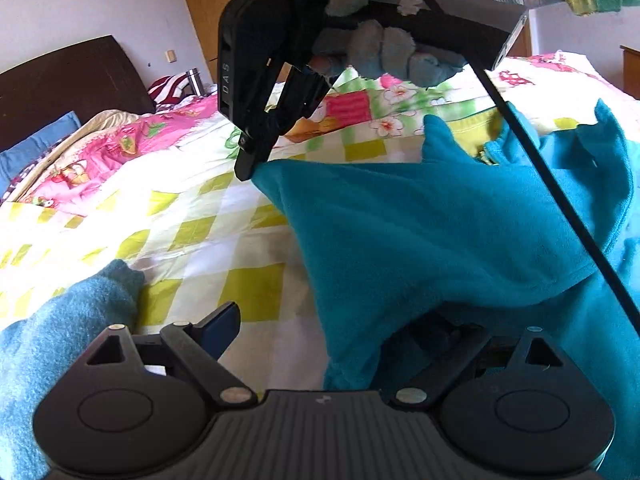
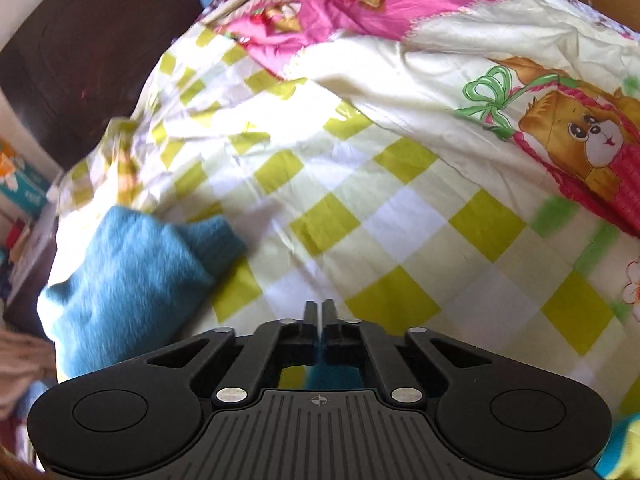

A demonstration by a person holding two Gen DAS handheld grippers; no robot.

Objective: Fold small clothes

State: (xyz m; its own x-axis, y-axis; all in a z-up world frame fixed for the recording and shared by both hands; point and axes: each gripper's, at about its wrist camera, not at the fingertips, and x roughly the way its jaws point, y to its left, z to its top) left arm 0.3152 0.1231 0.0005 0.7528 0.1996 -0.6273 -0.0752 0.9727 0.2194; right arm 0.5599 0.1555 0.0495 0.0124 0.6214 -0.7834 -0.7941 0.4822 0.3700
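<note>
Teal fleece, soft and limp, makes up the small garment (image 1: pixel 440 232), which hangs lifted above the checked bedspread (image 1: pixel 192 232) near the middle of the bed, its far part trailing down onto the cover toward the bed's right side. The right gripper (image 1: pixel 250 160) pinches one corner of it with its jaws closed together, and the cloth stretches taut from that point. The left gripper (image 1: pixel 332 336) stands with its fingers spread wide; its left finger (image 1: pixel 222 326) is bare, while fleece drapes over the right one, so it looks not to be clamping anything. A second, paler blue woolly piece (image 2: pixel 128 272) lies crumpled close to the bed's left edge. The fleece should be light, thick enough to bunch, and grippy rather than slippery; it will sag wherever unsupported. The best hold is probably a hem corner opposite the pinched one, taking both layers.
</note>
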